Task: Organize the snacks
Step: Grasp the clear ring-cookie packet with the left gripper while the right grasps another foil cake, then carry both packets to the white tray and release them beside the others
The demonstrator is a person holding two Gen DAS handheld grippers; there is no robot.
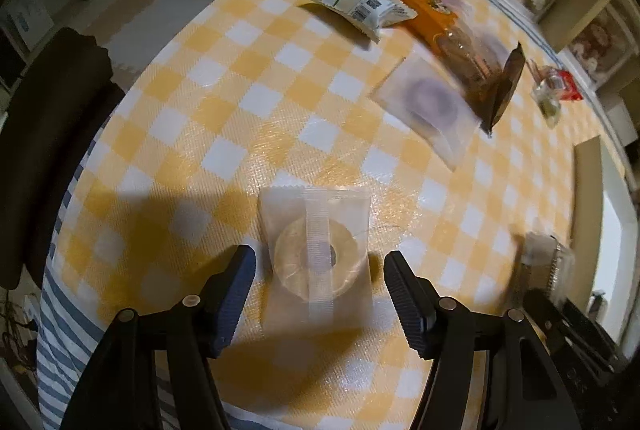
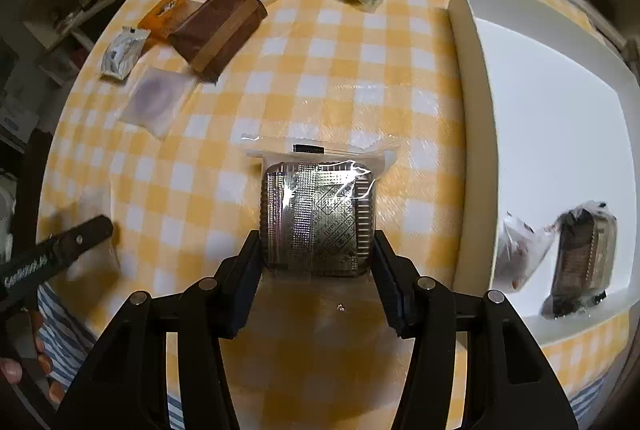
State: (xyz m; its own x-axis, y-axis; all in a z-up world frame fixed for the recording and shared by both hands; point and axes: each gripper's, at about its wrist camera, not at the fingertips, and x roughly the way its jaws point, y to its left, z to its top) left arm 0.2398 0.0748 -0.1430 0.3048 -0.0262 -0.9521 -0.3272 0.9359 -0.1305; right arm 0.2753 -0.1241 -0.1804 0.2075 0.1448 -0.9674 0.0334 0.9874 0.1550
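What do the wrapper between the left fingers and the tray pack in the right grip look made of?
Frosted translucent packet with a ring-shaped snack: thin matte plastic film, going by its ribbed seam and the ring showing through. Clear-wrapped silvery ridged tray pack: glossy clear film with glare; the tray looks like metallised plastic or foil.

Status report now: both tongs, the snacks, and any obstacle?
Right tongs shut on foil snack pack. Left tongs open astride ring snack packet, not gripping. White box beside, two snacks inside. Nothing in the way.

No wording is legible; the white packet (image 1: 362, 6) bears a QR code.
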